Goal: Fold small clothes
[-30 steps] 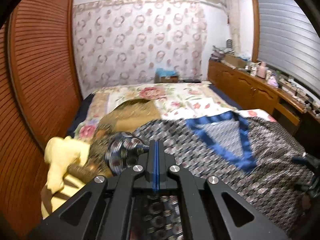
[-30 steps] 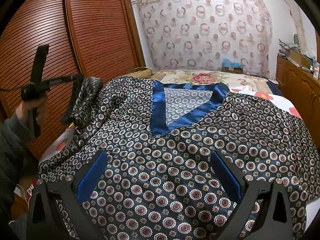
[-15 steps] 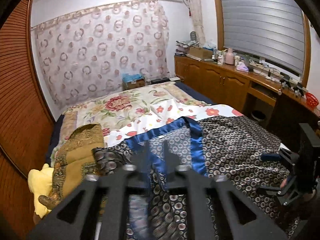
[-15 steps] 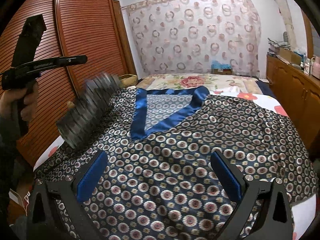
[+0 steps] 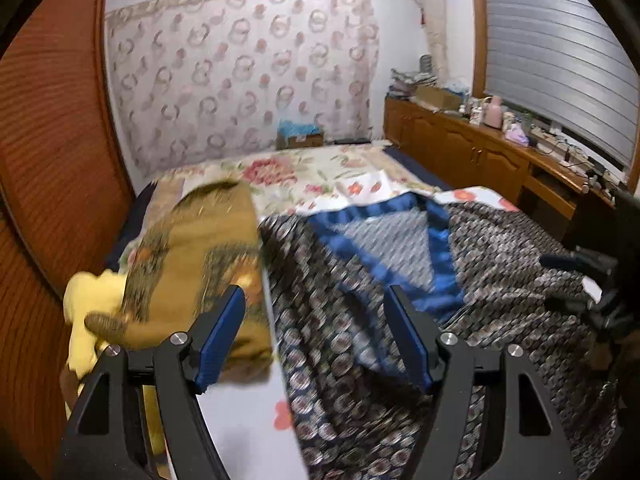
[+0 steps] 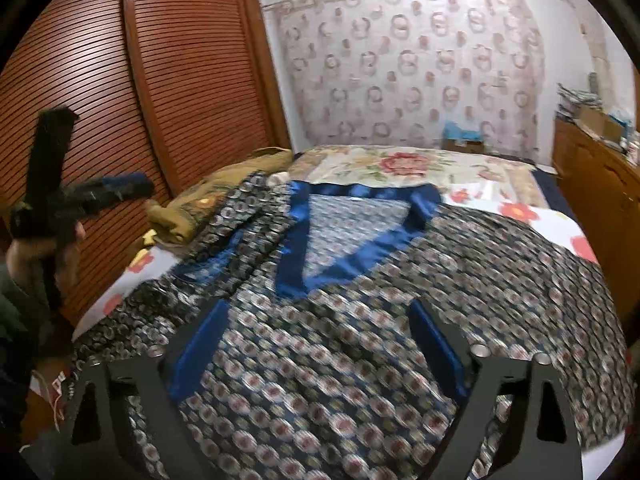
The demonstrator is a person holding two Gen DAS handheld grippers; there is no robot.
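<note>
Both tongs gape empty: left gripper [image 5: 312, 334] just opening, right gripper [image 6: 320, 344] just narrowing. Patterned garment [image 6: 360, 320] spreads ahead beneath both; folded-in sleeve [image 6: 244, 216] nearer left.

The patterned top [image 6: 360, 360] covers most of the near bed [image 5: 248, 432], lying low and flat. A brown cloth heap [image 5: 200, 264] crowds the side by the slatted wardrobe [image 6: 160, 80]; the far flowered bedding [image 6: 400, 164] lies bare.
</note>
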